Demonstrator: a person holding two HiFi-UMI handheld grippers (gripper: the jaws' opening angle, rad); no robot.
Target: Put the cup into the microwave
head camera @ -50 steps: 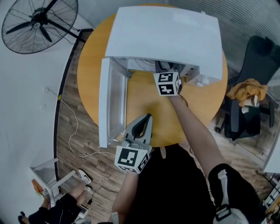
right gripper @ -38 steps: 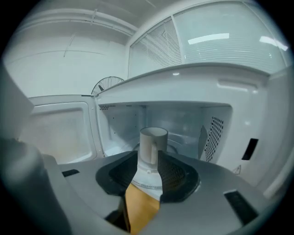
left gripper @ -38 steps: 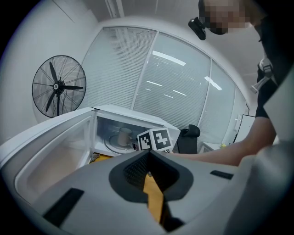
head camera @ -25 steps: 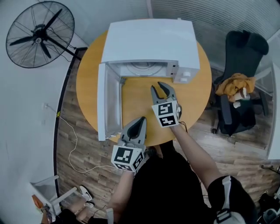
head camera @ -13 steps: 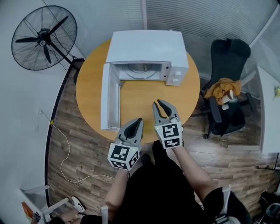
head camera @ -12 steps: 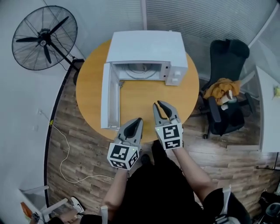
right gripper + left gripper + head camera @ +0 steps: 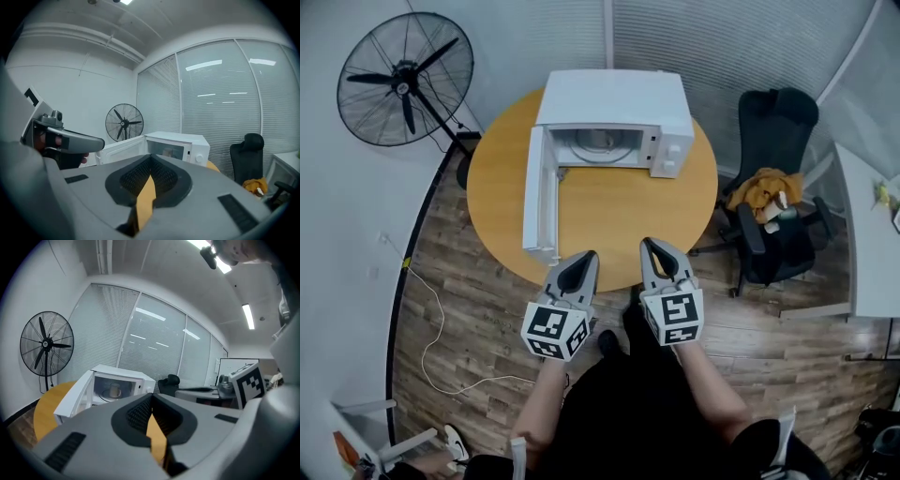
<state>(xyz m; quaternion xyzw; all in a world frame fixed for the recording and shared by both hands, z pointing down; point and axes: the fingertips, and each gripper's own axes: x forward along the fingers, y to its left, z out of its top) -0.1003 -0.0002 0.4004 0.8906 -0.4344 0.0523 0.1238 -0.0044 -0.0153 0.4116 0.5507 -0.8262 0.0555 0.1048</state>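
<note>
The white microwave (image 7: 614,98) stands at the far side of the round wooden table (image 7: 619,211), its door (image 7: 536,192) swung open to the left. A pale cup (image 7: 115,390) stands upright on the turntable inside; the right gripper view also shows the cup (image 7: 167,152) through the opening. Both grippers hang over the table's near edge, well back from the microwave. My left gripper (image 7: 581,259) is shut and empty. My right gripper (image 7: 654,246) beside it is shut too, with nothing between its jaws.
A black standing fan (image 7: 405,80) is at the left of the table. A black office chair (image 7: 773,211) with an orange cloth is at the right, beside a white desk (image 7: 867,234). A white cable (image 7: 431,309) lies on the wooden floor.
Both grippers have drawn back from the microwave to the table's near edge. The right gripper's jaws, open a second ago, have closed. The cup stays inside the microwave.
</note>
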